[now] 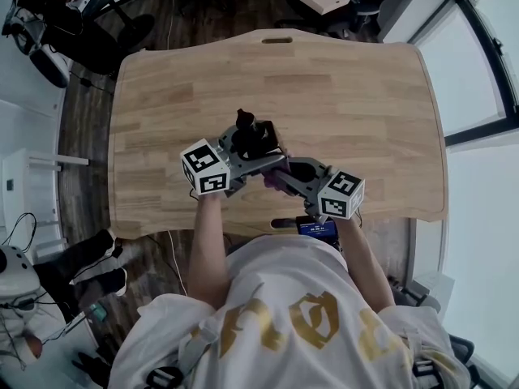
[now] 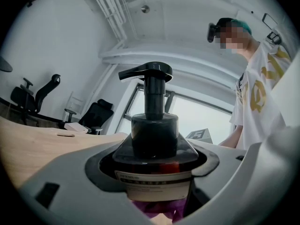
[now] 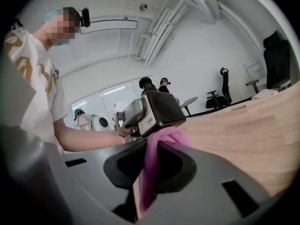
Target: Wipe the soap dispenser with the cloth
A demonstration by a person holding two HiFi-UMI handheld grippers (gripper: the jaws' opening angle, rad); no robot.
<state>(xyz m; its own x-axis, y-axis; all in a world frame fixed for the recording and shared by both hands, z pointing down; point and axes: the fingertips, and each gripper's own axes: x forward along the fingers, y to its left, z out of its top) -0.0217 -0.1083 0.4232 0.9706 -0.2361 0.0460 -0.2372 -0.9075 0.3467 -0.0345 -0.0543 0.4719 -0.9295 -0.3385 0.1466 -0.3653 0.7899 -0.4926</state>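
Left gripper view shows your left gripper [image 2: 152, 167] with both jaws closed hard on the body of the dark soap dispenser [image 2: 154, 135], one grey jaw wrapping each side just above its pale label [image 2: 152, 184]. The black pump head [image 2: 146, 72] stands straight up out of the jaws, its spout pointing to the left of that view. Directly under the label you can see a bit of the purple cloth [image 2: 154, 211]. Your right gripper [image 3: 152, 161] has its jaws pinched together on a fold of that cloth, which rises between the pads and bulges over the tips. There the cloth appears to press against the lower part of the dispenser, though the contact itself is partly hidden by the jaws. From the head view, your two grippers meet tip to tip over the wooden table [image 1: 349, 96], near its front edge and a little left of centre. The marker cubes [image 1: 204, 168] face back toward you, and the dispenser sits between the left jaws with its pump uppermost. Whether its base touches the tabletop you cannot tell from any view. Beyond the far side of the table stand dark office chairs [image 2: 96, 115] and a bright window.
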